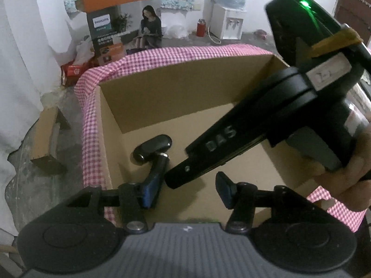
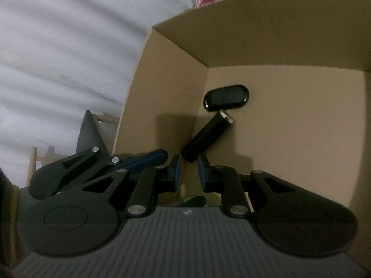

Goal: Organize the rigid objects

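Note:
An open cardboard box [image 1: 174,88] has pink checked cloth [image 1: 185,51] over its rim. On its floor lie a black oval piece [image 1: 154,147] and a black cylinder with a silver end [image 1: 160,165], touching each other. The right wrist view shows the oval piece [image 2: 226,99] and the cylinder [image 2: 206,136] too. My left gripper [image 1: 185,183] hangs over the box with its jaws apart and nothing pressed between them. The right gripper [image 1: 178,176] reaches in from the upper right, its tip between the left fingers. In its own view the right gripper [image 2: 190,164] is shut and empty, just short of the cylinder.
A hand [image 1: 347,185] holds the right gripper at the box's right rim. A cardboard piece [image 1: 46,139] lies on the floor left of the box. Behind stand a printed carton [image 1: 104,32], a red flask [image 1: 201,27] and a water dispenser [image 1: 231,20]. White curtain [image 2: 58,46] hangs left.

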`<state>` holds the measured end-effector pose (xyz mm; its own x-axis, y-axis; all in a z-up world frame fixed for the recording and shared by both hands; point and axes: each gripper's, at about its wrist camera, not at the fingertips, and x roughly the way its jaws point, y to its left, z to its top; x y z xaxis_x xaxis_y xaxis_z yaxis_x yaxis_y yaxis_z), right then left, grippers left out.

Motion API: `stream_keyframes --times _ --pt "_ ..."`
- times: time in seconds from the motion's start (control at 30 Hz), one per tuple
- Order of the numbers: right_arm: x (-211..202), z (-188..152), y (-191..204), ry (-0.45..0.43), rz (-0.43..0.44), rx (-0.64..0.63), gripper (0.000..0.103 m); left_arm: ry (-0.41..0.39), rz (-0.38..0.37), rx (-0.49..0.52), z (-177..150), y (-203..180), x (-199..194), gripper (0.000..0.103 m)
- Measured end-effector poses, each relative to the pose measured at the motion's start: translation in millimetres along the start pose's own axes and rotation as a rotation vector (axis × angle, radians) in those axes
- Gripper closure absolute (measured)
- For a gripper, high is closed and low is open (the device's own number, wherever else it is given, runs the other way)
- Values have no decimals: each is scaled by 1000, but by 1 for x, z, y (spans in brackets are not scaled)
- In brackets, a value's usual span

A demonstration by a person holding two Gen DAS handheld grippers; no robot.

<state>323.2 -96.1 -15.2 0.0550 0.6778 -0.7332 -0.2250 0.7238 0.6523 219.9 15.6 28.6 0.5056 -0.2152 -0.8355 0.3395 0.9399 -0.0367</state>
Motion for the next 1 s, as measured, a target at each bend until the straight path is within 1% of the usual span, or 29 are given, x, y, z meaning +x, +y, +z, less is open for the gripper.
stream_keyframes --times 0.1,0.17,0.33,0.4,0.43,0.47,0.53,0.6,0.63,0.7,0.8,0.9,0.93,1.0 --pt "-11 -1 1 -33 17 3 84 -28 -2 -12 5 -1 -3 46" --pt "-21 -3 1 -65 22 5 81 -55 -3 -18 5 -1 -11 46" --pt "-62 -13 2 -143 16 -31 75 -148 -2 -37 -4 -3 -41 39" --pt "-81 -22 7 -185 8 -59 71 -180 -14 -54 -10 -3 -53 35" --pt "-90 -28 11 -207 2 -79 65 -201 -22 -65 -13 -2 -60 34" --pt "-98 -34 15 -232 -8 -99 55 -222 -31 -74 -17 -2 -68 31" --pt "-119 -52 27 -299 -46 -151 45 -266 -43 -92 -25 -3 -81 27" --pt "-135 -68 37 -358 -87 -197 32 -305 -56 -110 -33 -4 -93 20" --pt "-142 -78 41 -393 -110 -217 20 -321 -58 -117 -37 -6 -98 19" --pt "-160 -102 50 -467 -153 -254 11 -348 -63 -129 -47 -9 -105 17" --pt "-179 -140 58 -548 -203 -295 1 -368 -78 -146 -62 -14 -114 16" --pt "-190 -174 60 -604 -280 -316 1 -359 -92 -139 -80 -21 -117 15" --pt "-188 -186 61 -614 -322 -323 1 -350 -91 -130 -85 -25 -116 14" --pt "-184 -210 64 -620 -434 -347 1 -329 -93 -107 -99 -32 -113 14"
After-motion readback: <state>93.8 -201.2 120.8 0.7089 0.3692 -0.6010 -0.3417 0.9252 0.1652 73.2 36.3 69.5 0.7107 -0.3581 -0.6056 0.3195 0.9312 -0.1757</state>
